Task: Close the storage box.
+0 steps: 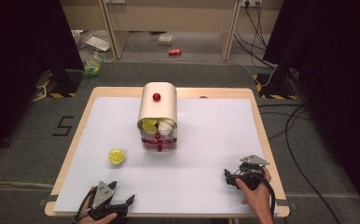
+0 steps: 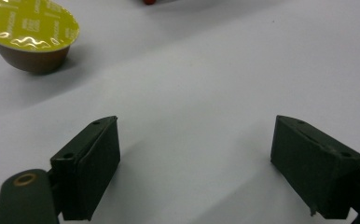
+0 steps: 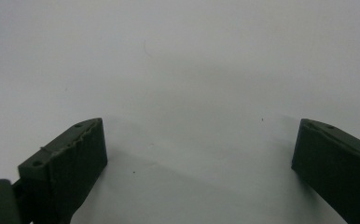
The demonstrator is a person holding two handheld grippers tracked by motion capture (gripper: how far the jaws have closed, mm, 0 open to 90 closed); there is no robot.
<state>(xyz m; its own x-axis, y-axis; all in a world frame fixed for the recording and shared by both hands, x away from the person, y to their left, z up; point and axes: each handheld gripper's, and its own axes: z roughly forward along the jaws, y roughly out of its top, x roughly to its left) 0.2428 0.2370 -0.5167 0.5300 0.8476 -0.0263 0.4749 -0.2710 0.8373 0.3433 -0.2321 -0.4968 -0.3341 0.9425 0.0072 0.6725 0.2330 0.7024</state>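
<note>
the yellow-lidded capsule (image 1: 116, 156) sits alone on the desk (image 1: 206, 186), near the wide-open left gripper (image 1: 122, 204); light, thin-walled, foil-topped, best pinched gently across its brown sides. right gripper (image 1: 231, 177) gapes empty.

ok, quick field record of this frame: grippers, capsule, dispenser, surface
left gripper: open, empty, near edge of the table, at its left
right gripper: open, empty, near edge at the right
capsule: yellow foil lid, brown cup, upright on the mat, ahead of the left gripper, apart from it
dispenser: beige, rounded top, red knob, mid-table; yellow and white capsules show in its lower opening
mat: white, covers the wooden table
</note>
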